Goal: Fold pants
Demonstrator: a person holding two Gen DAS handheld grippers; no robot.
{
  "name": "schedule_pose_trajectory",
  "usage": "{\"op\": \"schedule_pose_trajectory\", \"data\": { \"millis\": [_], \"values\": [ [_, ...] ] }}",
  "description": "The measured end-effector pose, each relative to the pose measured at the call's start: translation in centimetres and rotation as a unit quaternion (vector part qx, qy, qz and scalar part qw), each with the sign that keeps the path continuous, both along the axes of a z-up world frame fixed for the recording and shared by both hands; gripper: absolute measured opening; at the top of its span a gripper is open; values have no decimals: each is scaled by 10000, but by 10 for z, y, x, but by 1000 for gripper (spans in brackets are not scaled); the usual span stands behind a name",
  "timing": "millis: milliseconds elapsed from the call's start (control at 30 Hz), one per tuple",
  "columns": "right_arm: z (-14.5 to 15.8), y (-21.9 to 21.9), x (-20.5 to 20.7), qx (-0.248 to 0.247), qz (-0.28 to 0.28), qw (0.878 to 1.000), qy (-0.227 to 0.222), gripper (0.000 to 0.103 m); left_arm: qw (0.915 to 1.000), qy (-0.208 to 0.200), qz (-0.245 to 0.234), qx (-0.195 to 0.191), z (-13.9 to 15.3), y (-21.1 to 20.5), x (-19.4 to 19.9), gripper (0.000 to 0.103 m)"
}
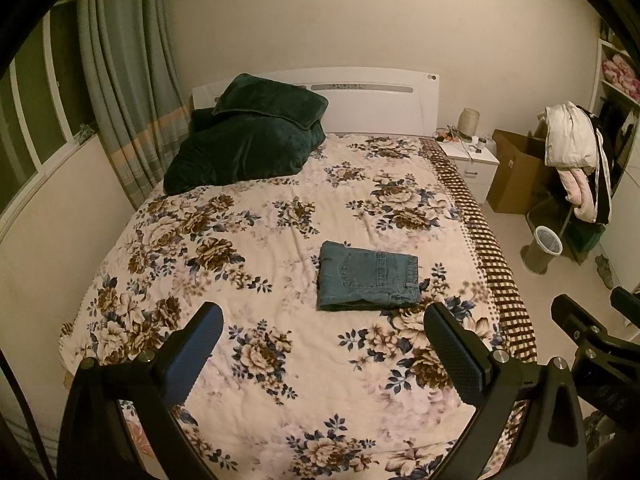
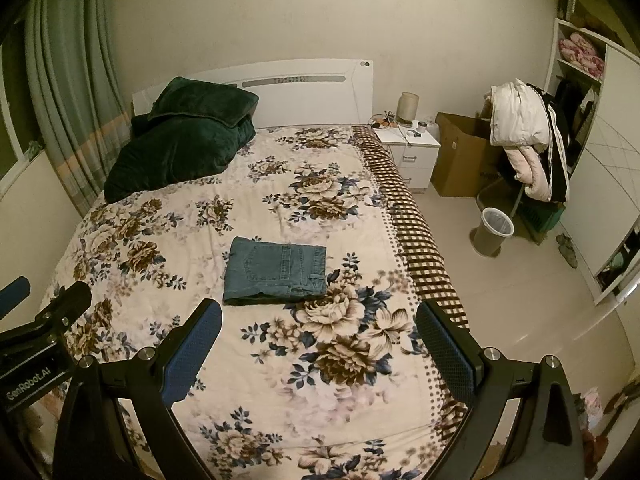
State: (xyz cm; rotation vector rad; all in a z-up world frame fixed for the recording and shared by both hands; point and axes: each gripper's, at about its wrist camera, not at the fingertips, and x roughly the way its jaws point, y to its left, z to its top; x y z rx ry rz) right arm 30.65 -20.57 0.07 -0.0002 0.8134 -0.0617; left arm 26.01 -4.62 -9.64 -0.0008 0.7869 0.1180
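Observation:
A pair of blue jeans (image 1: 368, 278) lies folded into a compact rectangle on the floral bedspread (image 1: 260, 240), back pocket up; the right wrist view shows the jeans (image 2: 276, 272) left of centre. My left gripper (image 1: 324, 312) hovers open above the bed, nearer than the jeans, with nothing between its blue pads. My right gripper (image 2: 318, 310) is also open and empty, held back from the jeans and to their right. In the left wrist view the right gripper's black frame (image 1: 592, 332) shows at the right edge.
Dark green pillows (image 1: 248, 140) are piled by the white headboard (image 1: 380, 100). Right of the bed stand a white nightstand (image 2: 412, 152), a cardboard box (image 2: 460, 160), a chair draped with clothes (image 2: 528, 140) and a waste bin (image 2: 494, 232). Curtains (image 1: 120, 80) hang at the left.

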Motion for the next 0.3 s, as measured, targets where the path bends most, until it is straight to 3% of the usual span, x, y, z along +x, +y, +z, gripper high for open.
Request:
{"op": "schedule_pose_trajectory", "data": {
  "millis": [300],
  "values": [
    [0, 2, -5, 8, -39, 10000, -3, 100, 10000, -44, -5, -22, 0, 1, -2, 103]
  ]
}}
